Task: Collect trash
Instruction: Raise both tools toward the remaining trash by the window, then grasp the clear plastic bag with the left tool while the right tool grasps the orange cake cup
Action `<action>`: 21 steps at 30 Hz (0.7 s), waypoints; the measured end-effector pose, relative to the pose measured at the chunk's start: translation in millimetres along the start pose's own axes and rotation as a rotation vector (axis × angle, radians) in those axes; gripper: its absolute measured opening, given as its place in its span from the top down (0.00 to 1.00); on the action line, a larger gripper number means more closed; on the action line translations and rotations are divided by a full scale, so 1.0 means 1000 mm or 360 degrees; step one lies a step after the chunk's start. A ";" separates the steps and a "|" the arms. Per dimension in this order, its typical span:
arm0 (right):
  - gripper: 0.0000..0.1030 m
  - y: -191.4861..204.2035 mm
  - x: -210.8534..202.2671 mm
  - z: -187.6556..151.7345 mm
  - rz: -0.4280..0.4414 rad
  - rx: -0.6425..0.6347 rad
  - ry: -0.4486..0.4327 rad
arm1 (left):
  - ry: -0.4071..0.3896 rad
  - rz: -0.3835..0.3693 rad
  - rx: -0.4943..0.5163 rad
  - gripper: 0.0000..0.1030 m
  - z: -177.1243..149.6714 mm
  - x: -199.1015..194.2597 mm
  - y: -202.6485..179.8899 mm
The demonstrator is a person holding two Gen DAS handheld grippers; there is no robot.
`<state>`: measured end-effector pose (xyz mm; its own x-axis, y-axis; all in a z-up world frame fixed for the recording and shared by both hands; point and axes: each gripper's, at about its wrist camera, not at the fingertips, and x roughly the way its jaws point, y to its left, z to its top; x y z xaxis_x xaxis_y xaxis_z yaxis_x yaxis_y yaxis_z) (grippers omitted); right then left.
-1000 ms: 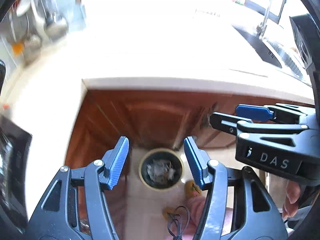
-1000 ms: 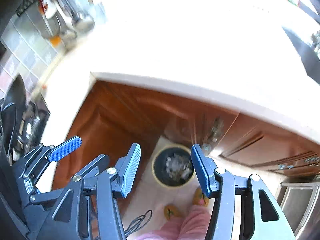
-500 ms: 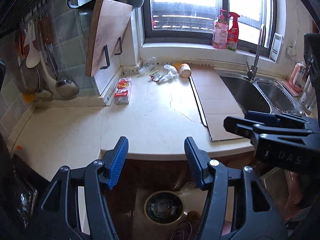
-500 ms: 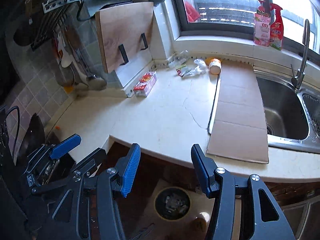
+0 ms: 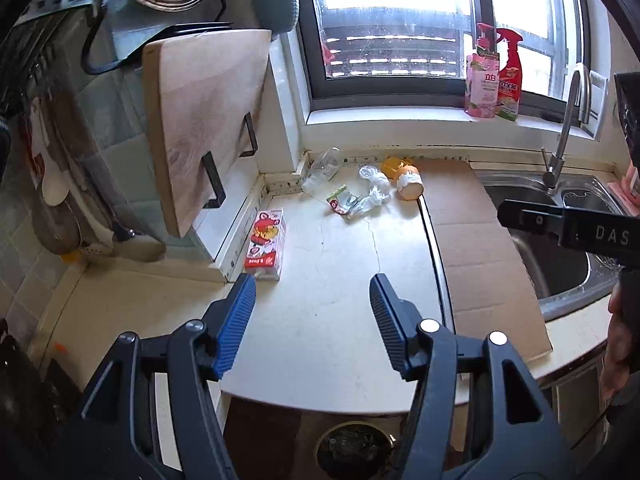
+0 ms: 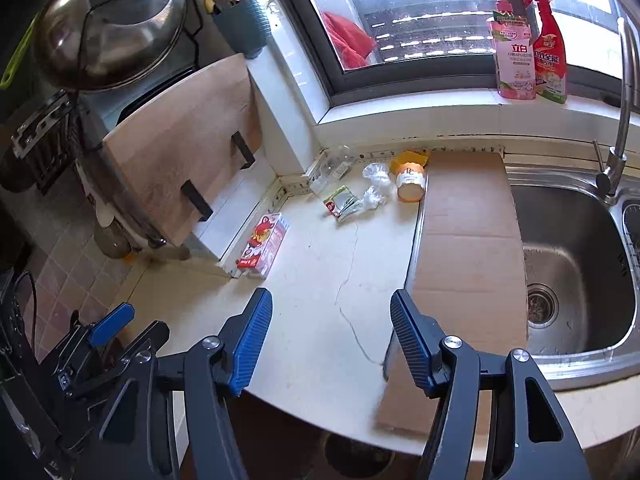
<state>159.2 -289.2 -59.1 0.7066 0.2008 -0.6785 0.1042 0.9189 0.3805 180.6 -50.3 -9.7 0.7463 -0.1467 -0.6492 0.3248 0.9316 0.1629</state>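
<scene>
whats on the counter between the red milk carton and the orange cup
A small green-and-red wrapper and crumpled clear plastic lie between the red carton and the orange cup; clearest in the right wrist view.

I see blue ribbed pads on black fingers (image 5: 244, 312). My bench (image 5: 320, 320) is cream with a thin dark crack. Beside the plain brown cardboard sheet (image 6: 468, 240) lie an orange-and-white cup (image 6: 410, 180), clear crumpled plastic (image 5: 374, 196) and a red-and-white carton (image 5: 266, 244) with a cartoon print.

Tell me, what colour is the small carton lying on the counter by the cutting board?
The carton is red and white with a cartoon figure, clearest in the left wrist view.
</scene>
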 end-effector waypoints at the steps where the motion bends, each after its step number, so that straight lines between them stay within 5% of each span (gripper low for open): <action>1: 0.39 -0.009 0.009 0.015 0.0007 0.0007 0.0006 | 0.0007 0.0006 0.0010 0.45 0.012 0.011 -0.005; 12: 0.39 -0.107 0.152 0.148 0.0010 0.0135 0.0156 | 0.0204 -0.0010 0.0027 0.45 0.116 0.170 -0.052; 21: 0.39 -0.154 0.284 0.187 -0.0024 0.0174 0.0319 | 0.0347 -0.0100 -0.0116 0.45 0.163 0.317 -0.064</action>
<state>474.6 -437.4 -192.4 0.5522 0.2611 -0.7917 0.1965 0.8822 0.4280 491.2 -210.2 -105.2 0.5802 -0.1372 -0.8028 0.3181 0.9456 0.0683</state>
